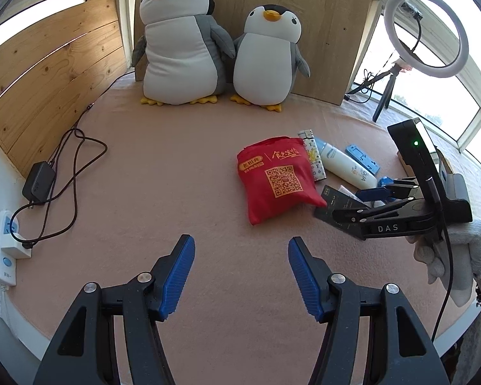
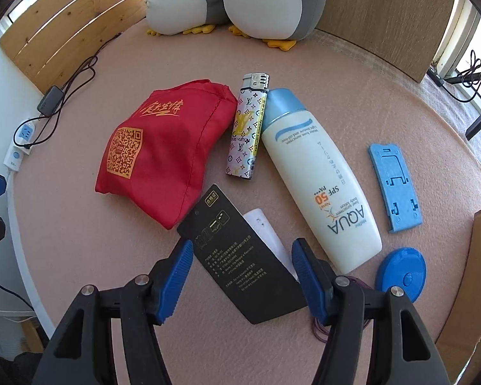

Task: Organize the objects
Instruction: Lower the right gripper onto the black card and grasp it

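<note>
Right gripper [image 2: 240,276] hangs open over the black card [image 2: 240,256], gripping nothing.
Judged best: lower squarely, pinch the card's edge, avoid the sunscreen bottle [image 2: 317,186] at right.

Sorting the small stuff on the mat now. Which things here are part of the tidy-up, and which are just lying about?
For the job:
red pouch
lighter
sunscreen bottle
black card
blue phone stand
blue round disc
right gripper, open over the card
left gripper, open

Lying about:
two plush penguins
power strip
charger brick
ring light
</note>
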The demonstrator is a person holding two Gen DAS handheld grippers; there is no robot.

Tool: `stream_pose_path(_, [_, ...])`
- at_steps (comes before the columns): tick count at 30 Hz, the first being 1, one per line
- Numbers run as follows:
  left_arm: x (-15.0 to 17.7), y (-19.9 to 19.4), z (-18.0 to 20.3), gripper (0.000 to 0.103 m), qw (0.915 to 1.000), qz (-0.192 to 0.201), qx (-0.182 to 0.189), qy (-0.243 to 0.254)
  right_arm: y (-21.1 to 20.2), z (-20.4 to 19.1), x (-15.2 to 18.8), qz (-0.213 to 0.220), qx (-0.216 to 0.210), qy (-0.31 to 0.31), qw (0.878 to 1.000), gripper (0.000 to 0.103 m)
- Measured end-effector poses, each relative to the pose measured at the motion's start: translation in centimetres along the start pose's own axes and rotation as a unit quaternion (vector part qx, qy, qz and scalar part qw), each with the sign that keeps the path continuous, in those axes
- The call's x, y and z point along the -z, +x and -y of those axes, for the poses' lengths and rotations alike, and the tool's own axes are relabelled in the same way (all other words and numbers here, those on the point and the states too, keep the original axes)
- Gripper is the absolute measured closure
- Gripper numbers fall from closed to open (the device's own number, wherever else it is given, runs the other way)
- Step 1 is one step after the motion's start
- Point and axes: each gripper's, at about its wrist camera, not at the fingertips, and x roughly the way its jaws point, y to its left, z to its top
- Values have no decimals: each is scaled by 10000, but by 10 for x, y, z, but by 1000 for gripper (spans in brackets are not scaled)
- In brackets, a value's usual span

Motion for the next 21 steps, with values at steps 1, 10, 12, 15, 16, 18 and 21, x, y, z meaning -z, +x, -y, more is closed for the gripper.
stream_pose_path(1, [0, 1, 0, 39, 10000, -5, 11, 19, -2, -1, 1, 13, -14, -39, 10000, 43])
stream_pose_path(10, [-2, 3, 3, 39, 9999, 5, -15, 152, 4, -10, 0, -200, -42, -139, 9997, 43])
stream_pose_path(12, [-2, 3, 2, 39, 9999, 9, 2, 150, 8, -14, 3, -268, -112, -157, 9995, 43])
stream_pose_path(15, [-2, 3, 0, 39, 9999, 3, 9, 128, 9, -21, 5, -286, -117, -249, 9992, 42])
stream_pose_path(16, [-2, 3, 0, 39, 9999, 0, 12, 130, 9, -22, 5, -299, -187, -234, 9991, 42])
stream_pose_path(18, [-1, 3, -1, 39, 9999, 6, 21, 134, 8, -25, 6, -332, -175, -258, 9990, 42])
stream_pose_path(21, [0, 2, -3, 39, 9999, 38, 42, 129, 1, -20, 7, -246, -216, -127, 9994, 42])
